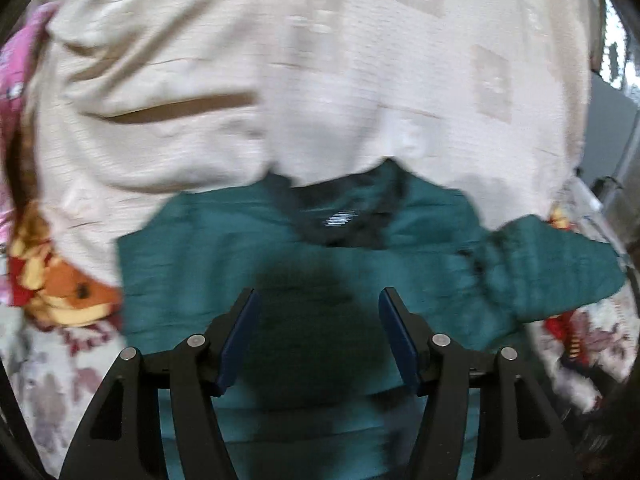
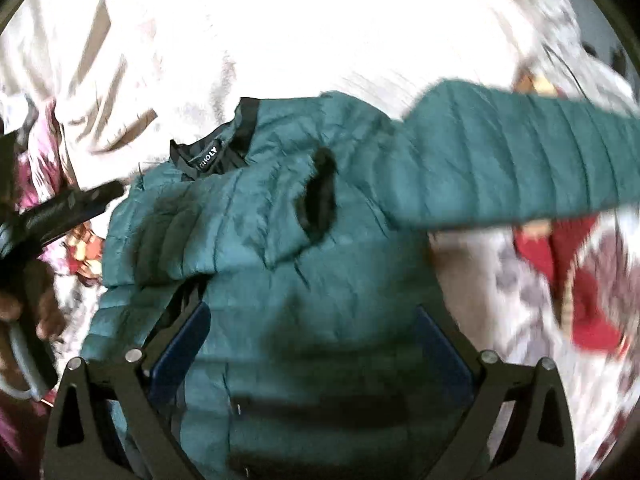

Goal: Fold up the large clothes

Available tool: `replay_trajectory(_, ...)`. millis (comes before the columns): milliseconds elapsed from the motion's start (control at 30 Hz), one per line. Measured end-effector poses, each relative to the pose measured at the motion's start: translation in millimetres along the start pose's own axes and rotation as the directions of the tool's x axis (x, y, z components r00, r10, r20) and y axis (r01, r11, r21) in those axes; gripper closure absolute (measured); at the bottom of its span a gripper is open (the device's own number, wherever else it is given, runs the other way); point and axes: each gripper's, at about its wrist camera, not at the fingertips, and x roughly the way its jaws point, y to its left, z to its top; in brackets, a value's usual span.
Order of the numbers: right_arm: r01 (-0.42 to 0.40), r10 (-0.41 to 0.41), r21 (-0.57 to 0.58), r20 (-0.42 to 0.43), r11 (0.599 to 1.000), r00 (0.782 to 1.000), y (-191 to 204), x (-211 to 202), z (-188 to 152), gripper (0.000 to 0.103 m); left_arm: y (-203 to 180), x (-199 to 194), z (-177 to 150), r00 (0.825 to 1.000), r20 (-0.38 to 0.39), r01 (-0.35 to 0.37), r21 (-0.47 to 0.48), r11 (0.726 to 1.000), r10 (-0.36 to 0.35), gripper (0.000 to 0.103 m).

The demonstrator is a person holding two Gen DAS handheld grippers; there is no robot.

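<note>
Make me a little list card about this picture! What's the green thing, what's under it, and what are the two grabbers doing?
Item: teal puffer jacket, quilted, black collar with a label
Sleeve: one sleeve stretched out to the right side
Underneath: flowery bedsheet
Behind: cream blanket
Left gripper: open, over the jacket, holding nothing
Right gripper: open, over the jacket body
Sharpness: blurry

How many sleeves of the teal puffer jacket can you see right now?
2. One sleeve stretches out to the right; the other sleeve lies folded across the jacket's left chest, near the collar.
</note>
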Motion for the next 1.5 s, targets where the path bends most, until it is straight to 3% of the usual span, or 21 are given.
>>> replay_trajectory(100,0.055,-0.056,-0.06,-0.012,0.997,0.998,15.9,29.8,30.9,0.001,35.1,4.6,-8.0,0.997,-0.019,-0.079,-0.052,0.996,0.078,0.064)
replay_trajectory(200,0.059,-0.062,-0.043,-0.064,0.997,0.996,17.5,69.1,54.9,0.018,67.0,13.3,-14.7,0.99,-0.032,-0.141,-0.112,0.984,0.139,0.064)
replay_trajectory(333,0.051,-0.059,-0.057,-0.149,0.997,0.987,17.0,109.8,65.0,0.078,93.5,35.6,-21.3,0.981,-0.066,-0.192,-0.172,0.966,0.183,0.064)
replay_trajectory(433,0.099,-0.112,-0.137,-0.089,0.986,0.99,21.8,111.0,69.7,0.09,103.5,53.5,-27.0,0.976,-0.099,-0.21,-0.193,0.959,0.194,0.064)
replay_trajectory(500,0.153,-0.162,-0.158,-0.047,0.976,0.986,20.8,110.6,74.0,0.09,102.3,66.5,-30.2,0.975,-0.111,-0.21,-0.195,0.958,0.191,0.064)
replay_trajectory(633,0.191,-0.206,-0.167,-0.076,0.967,0.976,12.6,135.0,77.1,0.09,88.2,83.0,-33.4,0.965,-0.111,-0.254,-0.158,0.954,0.239,0.064)
replay_trajectory(700,0.206,-0.223,-0.178,-0.082,0.962,0.971,12.8,134.2,76.3,0.081,84.7,83.4,-32.8,0.962,-0.104,-0.266,-0.143,0.953,0.253,0.064)
replay_trajectory(767,0.239,-0.251,-0.163,-0.056,0.957,0.966,13.1,118.7,75.8,0.055,82.7,77.3,-32.1,0.964,-0.083,-0.263,-0.143,0.954,0.253,0.064)
replay_trajectory(867,0.197,-0.197,-0.157,0.015,0.968,0.98,23.5,91.7,76.2,0.043,81.3,63.8,-26.1,0.968,-0.037,-0.25,-0.158,0.955,0.247,0.064)
replay_trajectory(933,0.151,-0.15,-0.19,0.02,0.97,0.988,37.1,86.8,78.2,0.043,78.2,57.0,-20.1,0.969,0.003,-0.245,-0.17,0.955,0.249,0.064)
replay_trajectory(1033,0.036,-0.043,-0.251,-0.022,0.967,0.999,67.2,99.0,81.0,0.043,73.7,61.1,-11.6,0.97,0.002,-0.238,-0.167,0.957,0.242,0.064)
replay_trajectory(1167,0.043,-0.055,-0.34,-0.024,0.939,0.998,106.5,135.3,82.2,0.043,68.3,76.0,-11.1,0.966,-0.012,-0.259,-0.147,0.955,0.26,0.064)
replay_trajectory(1333,0.081,-0.112,-0.341,-0.07,0.936,0.991,104.5,177.6,81.4,0.043,71.4,92.2,-15.6,0.966,-0.019,-0.258,-0.157,0.953,0.258,0.064)
replay_trajectory(1500,0.066,-0.101,-0.312,-0.099,0.948,0.99,98.3,195.4,83.9,0.043,72.4,102.5,-20.7,0.963,-0.037,-0.27,-0.138,0.953,0.267,0.063)
